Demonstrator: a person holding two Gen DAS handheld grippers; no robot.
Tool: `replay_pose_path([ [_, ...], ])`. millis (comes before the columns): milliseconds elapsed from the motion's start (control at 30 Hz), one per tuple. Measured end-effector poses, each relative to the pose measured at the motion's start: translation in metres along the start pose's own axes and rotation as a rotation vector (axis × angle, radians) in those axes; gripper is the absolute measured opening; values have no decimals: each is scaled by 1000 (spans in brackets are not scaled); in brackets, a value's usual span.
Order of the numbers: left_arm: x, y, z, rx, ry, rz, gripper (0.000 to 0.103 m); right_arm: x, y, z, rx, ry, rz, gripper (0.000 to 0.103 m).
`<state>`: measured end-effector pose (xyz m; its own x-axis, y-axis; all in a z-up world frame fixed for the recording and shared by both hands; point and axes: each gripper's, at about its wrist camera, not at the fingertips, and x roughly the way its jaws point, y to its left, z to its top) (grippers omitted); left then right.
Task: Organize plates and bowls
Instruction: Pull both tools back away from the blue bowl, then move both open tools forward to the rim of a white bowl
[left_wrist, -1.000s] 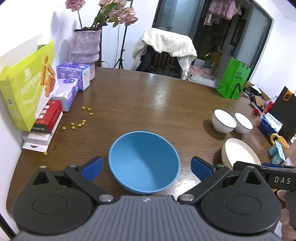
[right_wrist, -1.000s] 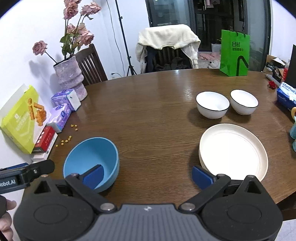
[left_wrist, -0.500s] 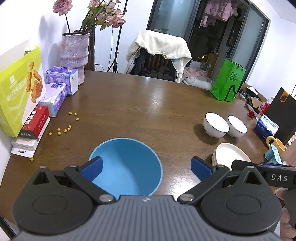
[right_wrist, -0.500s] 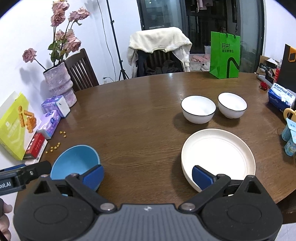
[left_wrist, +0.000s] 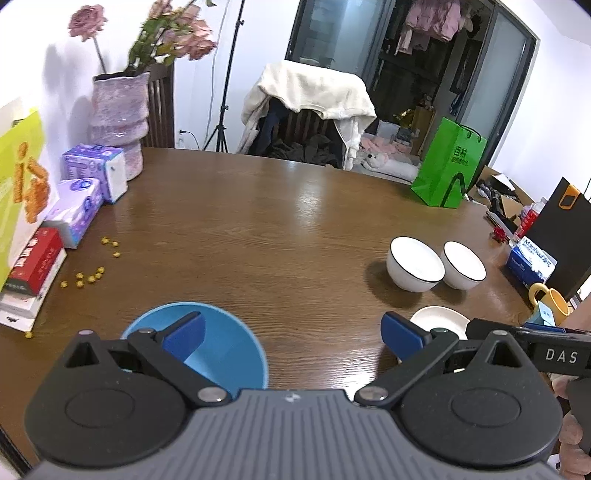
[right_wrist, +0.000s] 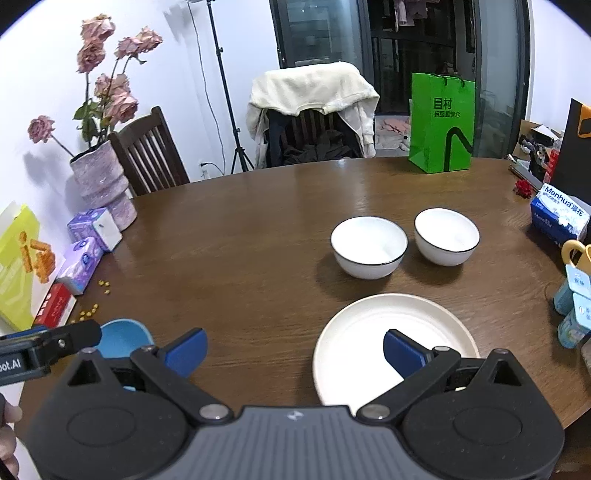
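We hold the left gripper (left_wrist: 291, 334) over the near edge of the wooden table (left_wrist: 258, 229), its jaws spread wide and holding nothing. The blue bowl (left_wrist: 221, 354) sits right under it at about 7 o'clock, with the left blue pad hanging over the bowl's hollow and the other pad out over bare wood. Our right gripper (right_wrist: 295, 349) is likewise wide open and empty; its right pad hangs above the cream plate (right_wrist: 373, 332), which lies at 5 o'clock in that view. Beyond the plate, at 1 o'clock, two white bowls (right_wrist: 369, 251) with dark rims stand just beside each other, apart from the plate.

Around the edges we see clutter: at 9 to 10 o'clock a yellow box (right_wrist: 18, 266), a red box (left_wrist: 33, 258), purple tissue packs (right_wrist: 94, 229) and a pink vase (right_wrist: 101, 184) of roses, with small yellow bits (left_wrist: 90, 275) scattered on the wood near them. A green bag (right_wrist: 441, 123) stands at the far edge at 1 o'clock, and a blue tissue pack (right_wrist: 557, 218) and a yellow mug (left_wrist: 550, 301) crowd the 3 o'clock side. Nothing lies between the blue bowl and the plate
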<state>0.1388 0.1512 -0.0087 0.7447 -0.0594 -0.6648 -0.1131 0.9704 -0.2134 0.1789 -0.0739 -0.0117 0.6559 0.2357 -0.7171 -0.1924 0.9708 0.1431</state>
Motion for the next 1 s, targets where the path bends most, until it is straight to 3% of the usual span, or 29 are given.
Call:
replay_pose_path([
  [1000,96,-88,40,85,93,-20,103,56,-116,45,93,30,-41,102],
])
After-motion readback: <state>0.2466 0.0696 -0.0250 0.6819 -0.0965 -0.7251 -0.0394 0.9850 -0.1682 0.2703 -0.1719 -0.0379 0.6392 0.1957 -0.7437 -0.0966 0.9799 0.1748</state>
